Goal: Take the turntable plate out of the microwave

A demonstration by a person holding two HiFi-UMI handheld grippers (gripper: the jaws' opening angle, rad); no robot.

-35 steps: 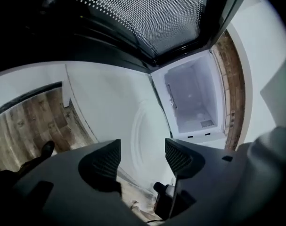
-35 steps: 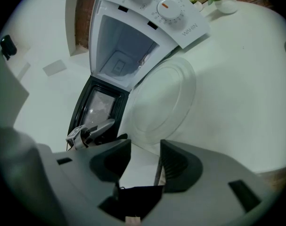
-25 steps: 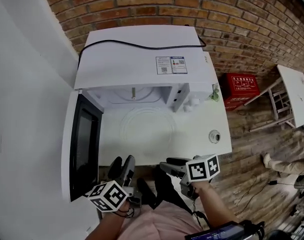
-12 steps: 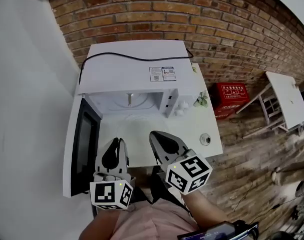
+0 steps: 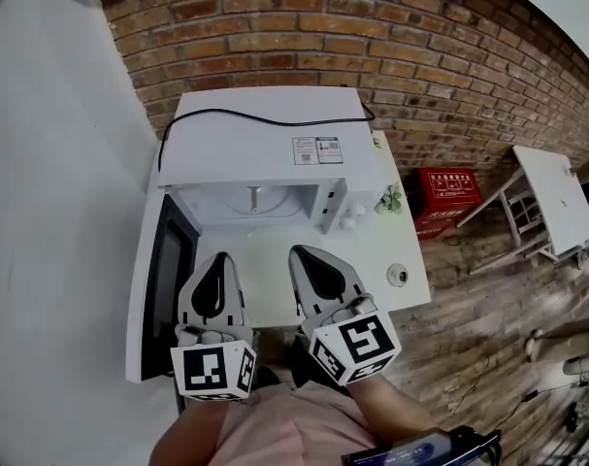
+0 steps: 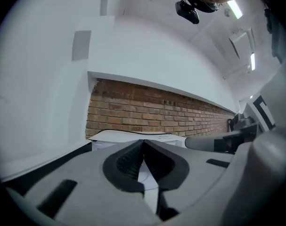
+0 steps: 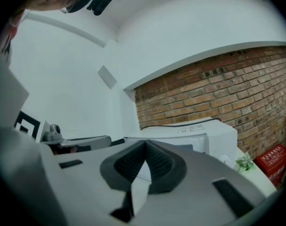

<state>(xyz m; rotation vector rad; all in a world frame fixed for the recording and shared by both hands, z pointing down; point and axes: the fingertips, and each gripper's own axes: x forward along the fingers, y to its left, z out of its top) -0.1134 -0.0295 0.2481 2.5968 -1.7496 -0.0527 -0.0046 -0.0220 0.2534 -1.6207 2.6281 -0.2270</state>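
**A:** Status?

**B:** Both shut. The left claw (image 6: 143, 141) has its tips pressed together with nothing between them, and the right claw (image 7: 144, 144) is the same. Both have just been closing, on air.

**A:** Pose?

**B:** Side by side, pointing level at the microwave (image 5: 265, 139), above the front of the table (image 5: 372, 270) and clear of the opening. It reads as a hands-off park. Shut tips can't snag anything.

**A:** Door?

**B:** The door (image 5: 163, 280) is swung fully out to the left, so the mouth is unobstructed.

**A:** Where's the turntable plate (image 6: 147, 174)?

**B:** In neither claw. The cavity (image 5: 231, 205) floor looks bare, with only the spindle (image 5: 255, 199) standing mid-floor. In the head view I can't pick out clear glass on white, and the claws cover that patch. The left gripper view shows a faint curved edge on the table under the shut tips. I judge that's its rim, and that it lies flat just in front of the microwave.

**A:** Why there?

**B:** It's the nearest flat spot straight out of the opening, which makes a short carry for glass.

**A:** Progress?

**B:** Looks done, if that arc is the plate.
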